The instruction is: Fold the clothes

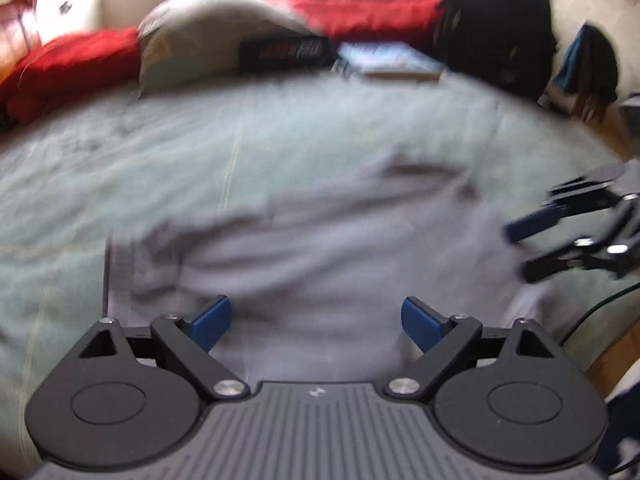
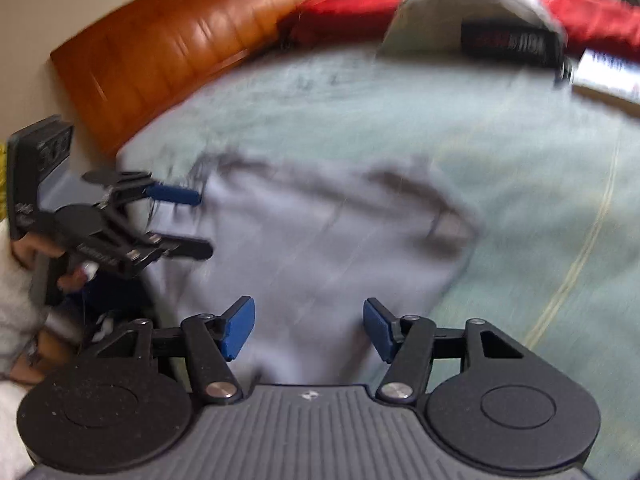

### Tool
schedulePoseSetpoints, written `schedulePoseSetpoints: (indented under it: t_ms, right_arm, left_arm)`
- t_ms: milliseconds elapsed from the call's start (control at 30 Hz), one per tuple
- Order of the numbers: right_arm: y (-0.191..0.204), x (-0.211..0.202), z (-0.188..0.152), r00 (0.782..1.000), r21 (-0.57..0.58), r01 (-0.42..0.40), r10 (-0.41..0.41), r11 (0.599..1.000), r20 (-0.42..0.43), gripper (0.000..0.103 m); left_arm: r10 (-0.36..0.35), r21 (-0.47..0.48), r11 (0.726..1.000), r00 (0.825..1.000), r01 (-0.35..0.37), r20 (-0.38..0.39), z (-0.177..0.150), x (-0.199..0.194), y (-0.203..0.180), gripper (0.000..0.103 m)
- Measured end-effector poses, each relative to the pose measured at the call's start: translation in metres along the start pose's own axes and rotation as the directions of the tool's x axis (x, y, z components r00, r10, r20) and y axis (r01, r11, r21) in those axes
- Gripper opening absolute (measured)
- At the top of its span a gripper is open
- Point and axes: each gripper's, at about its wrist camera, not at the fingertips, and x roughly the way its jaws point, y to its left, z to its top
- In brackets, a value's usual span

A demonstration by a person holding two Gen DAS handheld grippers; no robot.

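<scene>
The soft, limp grey T-shirt (image 1: 320, 240) at frame centre on the bed (image 1: 120, 168) is best pinched at its hem corners, both the left hand-held gripper (image 1: 316, 320) and the right hand-held gripper (image 2: 308, 328) being held wide and empty.

A pale grey garment (image 2: 320, 232) lies rumpled on the light green bedspread (image 2: 520, 160). The right gripper (image 2: 309, 328) hangs over its near edge, jaws apart; the left gripper (image 2: 188, 220) gapes at its left side.

Both grippers are tilting downward, side by side: the left gripper (image 1: 316, 322) is standing wide open, the right gripper (image 2: 309, 328) is gaping less wide, both gripping nothing.
</scene>
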Motion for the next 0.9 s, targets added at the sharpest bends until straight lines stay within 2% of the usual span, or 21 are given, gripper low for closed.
schedulePoseSetpoints:
  t_ms: [100, 167, 267, 367, 500, 600, 667, 767, 833, 900]
  right_arm:
    - [0.004, -0.010, -0.015, 1.000, 0.003, 0.005, -0.005, 1.000, 0.012, 0.069]
    - [0.007, -0.019, -0.014, 1.000, 0.005, 0.011, -0.012, 1.000, 0.020, 0.070]
    - [0.015, -0.025, -0.012, 0.999, -0.021, 0.001, -0.001, 1.000, 0.035, 0.070]
    - [0.021, -0.017, -0.017, 1.000, -0.026, 0.001, -0.001, 1.000, 0.007, 0.073]
    - [0.022, -0.010, -0.027, 1.000, -0.010, -0.001, 0.000, 1.000, -0.019, 0.075]
    - [0.013, -0.017, -0.032, 1.000, 0.037, -0.027, 0.027, 0.999, 0.000, 0.075]
    - [0.012, -0.021, -0.031, 1.000, 0.043, -0.014, 0.014, 0.999, -0.002, 0.078]
    - [0.014, -0.025, -0.029, 1.000, 0.034, 0.010, -0.011, 0.999, 0.008, 0.081]
    - [0.014, -0.026, -0.029, 1.000, 0.039, 0.001, -0.002, 0.999, 0.020, 0.081]
    - [0.014, -0.026, -0.030, 1.000, 0.045, -0.001, 0.000, 0.999, 0.025, 0.082]
  left_arm:
    - [-0.019, -0.070, 0.997, 0.999, 0.021, 0.031, -0.012, -0.011, 0.012, 0.095]
    - [0.004, -0.075, 0.997, 1.000, -0.002, 0.025, -0.011, -0.021, 0.013, 0.095]
    - [-0.021, -0.053, 0.998, 0.999, 0.024, 0.050, -0.004, -0.031, 0.005, 0.095]
    - [-0.055, -0.056, 0.997, 0.998, 0.057, 0.042, -0.003, -0.031, -0.006, 0.095]
    - [-0.045, -0.159, 0.986, 0.999, 0.040, -0.030, -0.018, -0.018, -0.001, 0.095]
    - [-0.038, -0.170, 0.985, 0.999, 0.034, -0.024, -0.024, -0.023, -0.002, 0.095]
    - [-0.032, -0.173, 0.985, 0.999, 0.027, -0.023, -0.022, -0.030, -0.004, 0.095]
    - [-0.043, -0.163, 0.986, 0.999, 0.045, 0.017, -0.016, -0.038, -0.006, 0.095]
    - [-0.045, -0.185, 0.982, 0.999, 0.047, 0.014, -0.014, -0.034, -0.003, 0.095]
    - [-0.046, -0.221, 0.974, 0.999, 0.040, -0.020, -0.017, -0.025, 0.002, 0.095]
